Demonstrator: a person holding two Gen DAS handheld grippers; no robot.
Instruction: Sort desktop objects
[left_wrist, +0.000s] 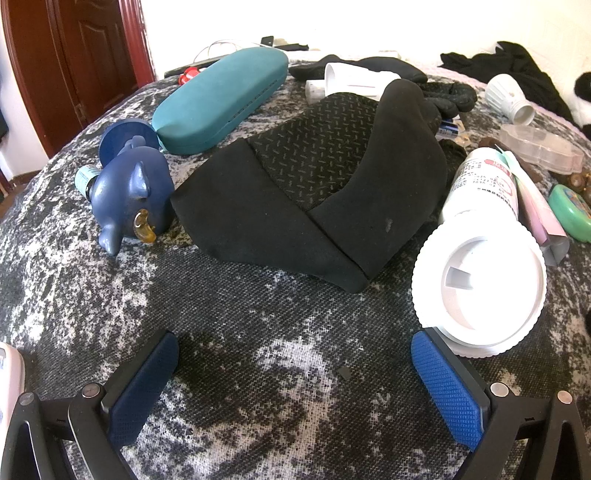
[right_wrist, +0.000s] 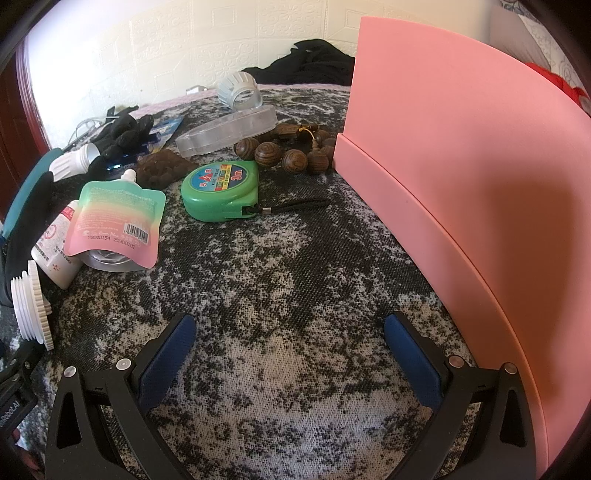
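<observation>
My left gripper (left_wrist: 295, 354) is open and empty, low over the mottled cloth. Ahead of it lies a black sock (left_wrist: 303, 192). A blue pig figure (left_wrist: 129, 192) lies to its left and a teal glasses case (left_wrist: 221, 99) behind. A white bottle (left_wrist: 480, 258) lies at right, its cap close to my right finger. My right gripper (right_wrist: 290, 332) is open and empty beside a pink box (right_wrist: 461, 184). Ahead lie a green tape measure (right_wrist: 218, 188), a pink-green pouch (right_wrist: 118, 221) and wooden beads (right_wrist: 288, 151).
A clear plastic case (right_wrist: 229, 129), a white ribbed cap (right_wrist: 240, 90), black gloves (right_wrist: 122, 133) and batteries lie farther back. Black clothing (left_wrist: 509, 62) lies at the far edge. A dark red door (left_wrist: 74, 62) stands at left.
</observation>
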